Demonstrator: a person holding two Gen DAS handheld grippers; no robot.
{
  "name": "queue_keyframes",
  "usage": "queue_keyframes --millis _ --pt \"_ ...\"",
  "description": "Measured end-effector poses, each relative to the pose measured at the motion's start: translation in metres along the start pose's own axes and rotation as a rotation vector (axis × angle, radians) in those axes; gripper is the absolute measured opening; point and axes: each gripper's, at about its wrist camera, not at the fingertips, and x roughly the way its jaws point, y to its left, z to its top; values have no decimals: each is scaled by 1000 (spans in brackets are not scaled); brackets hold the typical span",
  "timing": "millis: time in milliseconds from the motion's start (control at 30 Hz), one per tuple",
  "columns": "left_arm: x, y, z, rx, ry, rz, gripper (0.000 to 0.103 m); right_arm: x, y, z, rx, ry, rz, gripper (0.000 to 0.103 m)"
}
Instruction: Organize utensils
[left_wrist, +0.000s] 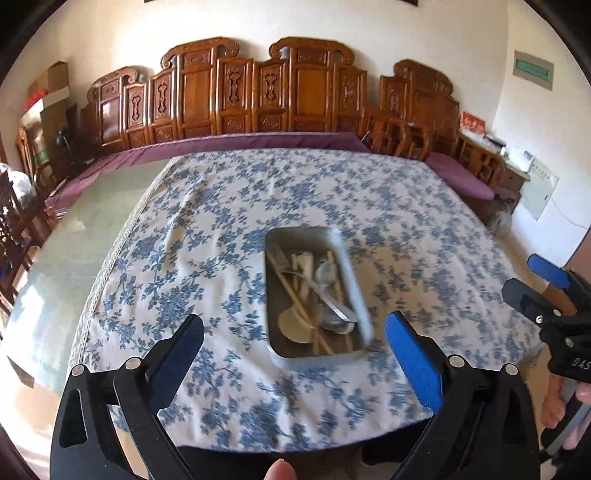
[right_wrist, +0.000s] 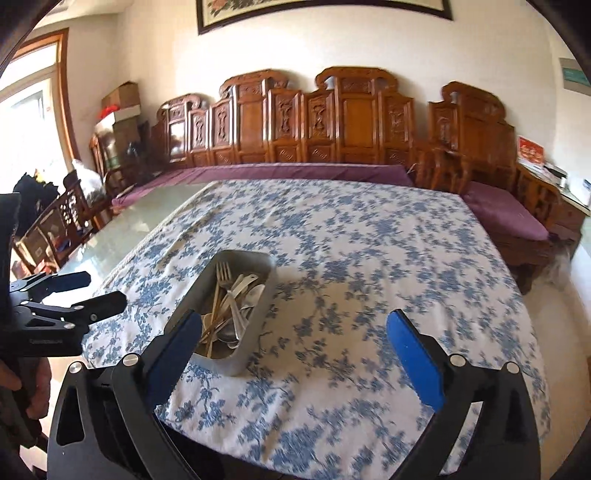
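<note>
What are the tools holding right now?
Nothing. The left tool and the right tool are both open and empty. The utensils all lie in the tray.

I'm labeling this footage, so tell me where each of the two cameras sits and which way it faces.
Left wrist: on the left gripper, facing across the table at the tray; its open fingers, a fingertip and the right gripper show.
Right wrist: on the right gripper, same direction, tray lower left; the left gripper shows.
Shared: tray, tablecloth, wooden bench.
</note>
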Motion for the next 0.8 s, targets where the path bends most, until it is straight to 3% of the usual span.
queue_keyframes --millis 300,500,800 --pt "-70 -31 4 32 -108 1 95 -69 -9 7 24 -95 -26 101" --pt "-121 -46 14 38 -220 22 95 -113 -2 24 6 -207 -52 101" --pt "-165 -53 20 28 -330 48 95 -159 5 35 -12 -315 -73 101"
